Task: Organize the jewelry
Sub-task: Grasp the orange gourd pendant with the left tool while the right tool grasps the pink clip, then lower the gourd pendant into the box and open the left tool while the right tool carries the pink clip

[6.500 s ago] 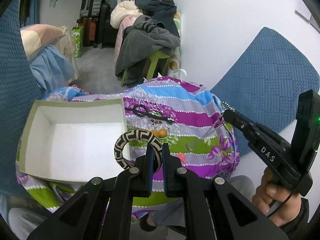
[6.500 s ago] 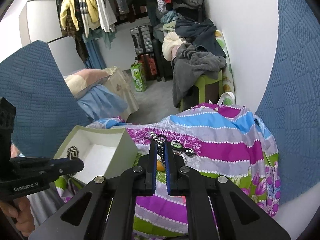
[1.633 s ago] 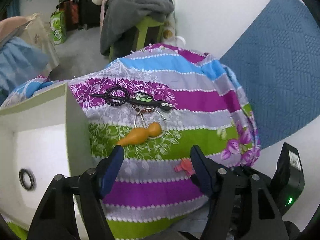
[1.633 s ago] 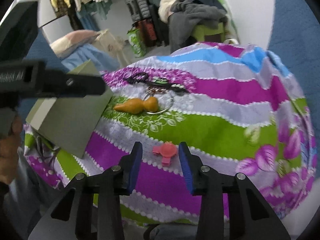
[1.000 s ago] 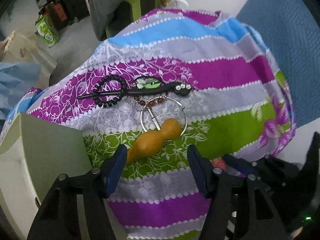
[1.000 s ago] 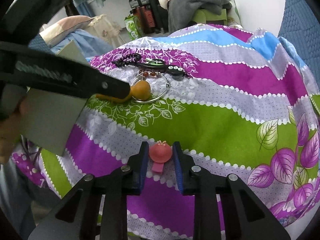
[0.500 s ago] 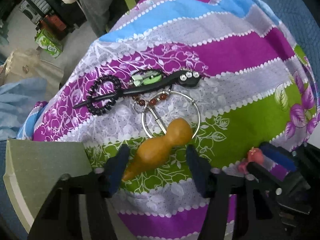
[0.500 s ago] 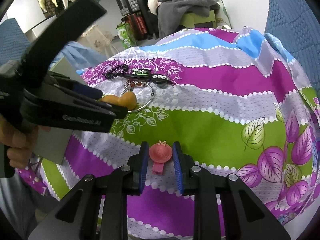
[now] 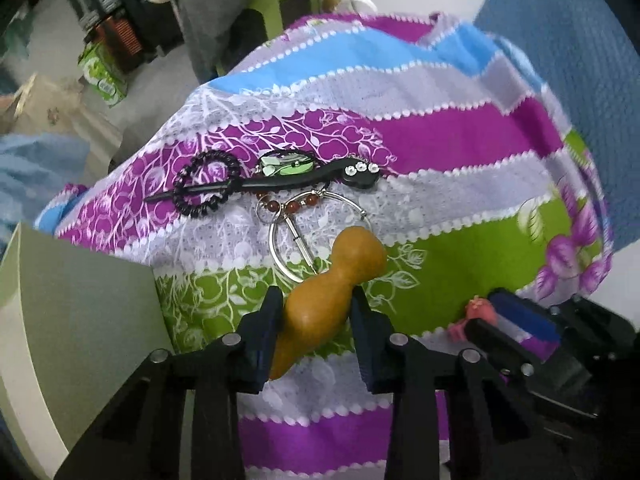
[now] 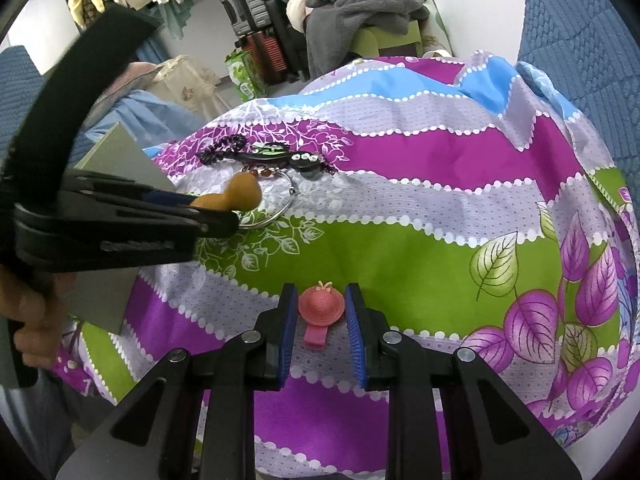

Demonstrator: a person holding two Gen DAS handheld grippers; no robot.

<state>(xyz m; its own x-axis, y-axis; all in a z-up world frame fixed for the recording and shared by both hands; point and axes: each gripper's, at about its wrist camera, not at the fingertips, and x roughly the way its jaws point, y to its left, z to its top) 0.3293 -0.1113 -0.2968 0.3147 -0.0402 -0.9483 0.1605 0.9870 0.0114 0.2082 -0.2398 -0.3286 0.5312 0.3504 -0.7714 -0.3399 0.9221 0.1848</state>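
An orange gourd pendant (image 9: 332, 284) lies on the striped floral cloth (image 9: 440, 160), over a silver ring bangle with brown beads (image 9: 288, 224). My left gripper (image 9: 316, 312) has its jaws close on both sides of the gourd's narrow end. It also shows in the right wrist view (image 10: 212, 216). My right gripper (image 10: 322, 312) has its blue pads against a pink hat-shaped clip (image 10: 321, 306). A black hair stick (image 9: 280, 184) runs through a black coil tie (image 9: 206, 188) with a green clip (image 9: 286, 166) further back.
A grey-green cardboard box (image 9: 68, 320) stands at the left edge of the cloth. Blue quilted cushions (image 10: 580, 40) flank the cloth. Clothes on a green stool (image 10: 360, 20) and suitcases are behind.
My left gripper has moved forward and narrowed around the gourd pendant. My right gripper has stayed around the pink hat clip.
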